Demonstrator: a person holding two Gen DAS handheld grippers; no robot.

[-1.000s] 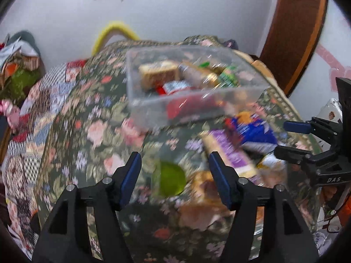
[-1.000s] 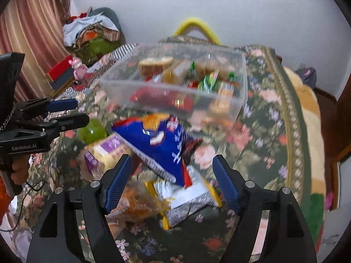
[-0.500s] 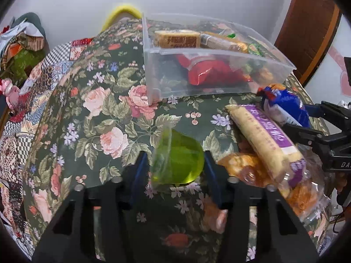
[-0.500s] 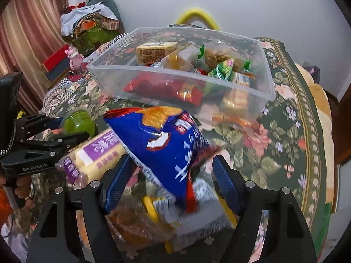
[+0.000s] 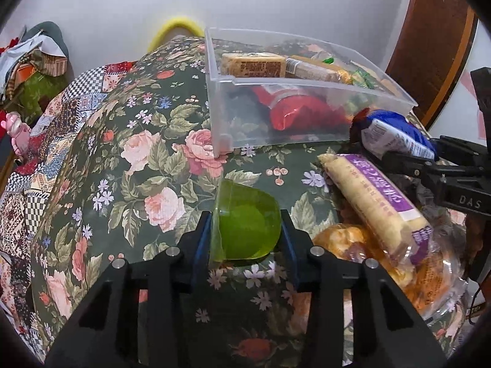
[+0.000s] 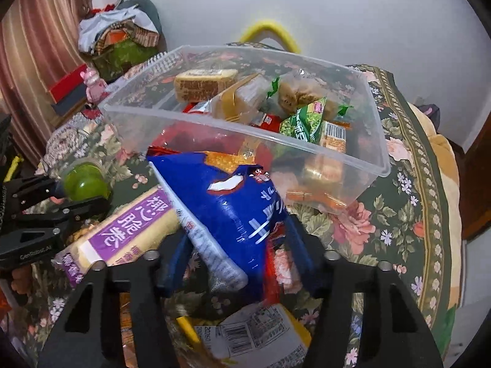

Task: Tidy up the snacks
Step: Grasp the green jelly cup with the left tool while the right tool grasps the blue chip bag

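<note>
Translucent green jelly cup (image 5: 247, 228), blue-wrapped snack bag (image 6: 236, 211)

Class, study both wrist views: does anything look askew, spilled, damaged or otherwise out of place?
Nothing looks spilled or damaged. The green jelly cup lies tipped on its side between the left gripper fingers. Loose packets, including the purple-labelled pack, are piled outside the clear bin, and the blue bag sits in the right gripper.
</note>
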